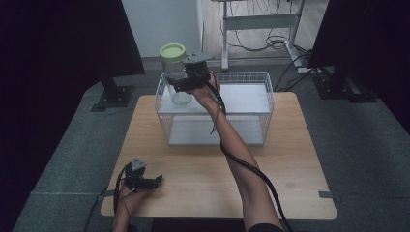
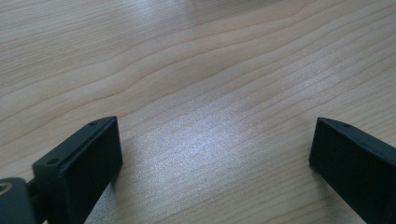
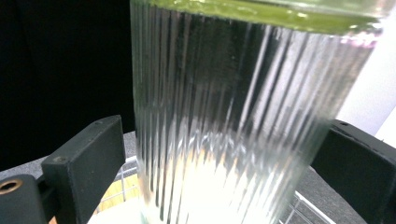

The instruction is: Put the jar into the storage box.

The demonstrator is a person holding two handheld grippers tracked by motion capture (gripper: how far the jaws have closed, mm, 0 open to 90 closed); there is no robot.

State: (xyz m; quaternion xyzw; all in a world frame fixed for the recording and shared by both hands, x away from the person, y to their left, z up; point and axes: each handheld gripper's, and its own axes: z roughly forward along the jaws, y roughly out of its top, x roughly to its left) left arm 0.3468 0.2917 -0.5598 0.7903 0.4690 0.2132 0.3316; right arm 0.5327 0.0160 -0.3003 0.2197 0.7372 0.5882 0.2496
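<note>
Your right gripper (image 1: 180,81) clamps the ribbed glass jar (image 1: 177,77) by its body, jaws pressed to either side, holding it upright above the left rear corner of the white wire basket (image 1: 263,104); the jar's green lid (image 1: 172,51) is on. The basket stands at the far middle of the wooden table (image 1: 193,179). Your left gripper (image 1: 152,181) rests near the table's front left corner, well apart from the basket, jaws spread wide over bare wood and holding nothing.

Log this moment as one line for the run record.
right gripper: shut on ribbed glass jar, green lid, held above wire basket | left gripper: open, idle, low over wooden table
</note>
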